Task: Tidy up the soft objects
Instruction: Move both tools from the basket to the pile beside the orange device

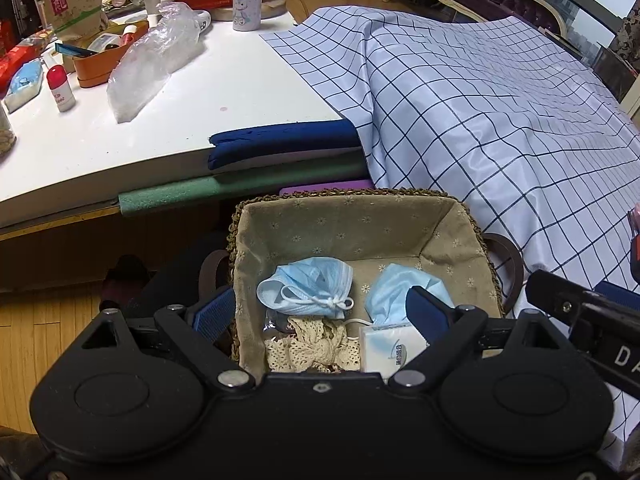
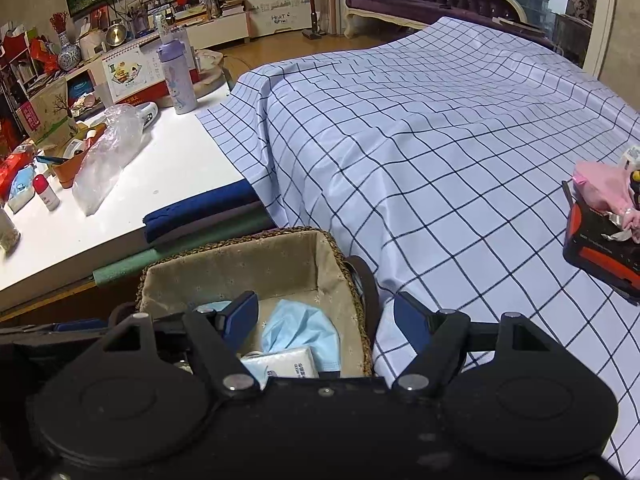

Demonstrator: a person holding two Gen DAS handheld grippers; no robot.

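Both the left hand-held gripper (image 1: 322, 312) and right hand-held gripper (image 2: 326, 318) are held apart, empty, over the basket (image 1: 472, 240); a mask (image 1: 306, 286) could be snagged by its loops and dragged out.

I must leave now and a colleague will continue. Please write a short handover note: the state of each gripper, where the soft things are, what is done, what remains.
Left gripper: open, holds nothing, above the woven basket with beige flowered lining.
Right gripper: open, empty, over the basket's right rim.
In the basket: a light blue face mask tied with its white ear loops, a second crumpled blue mask, a cream lace cloth, a white tissue pack.
Done: these four are in the basket.
Possibly left: a pink soft bundle lies on an orange-and-black case on the checked white cloth, far right.
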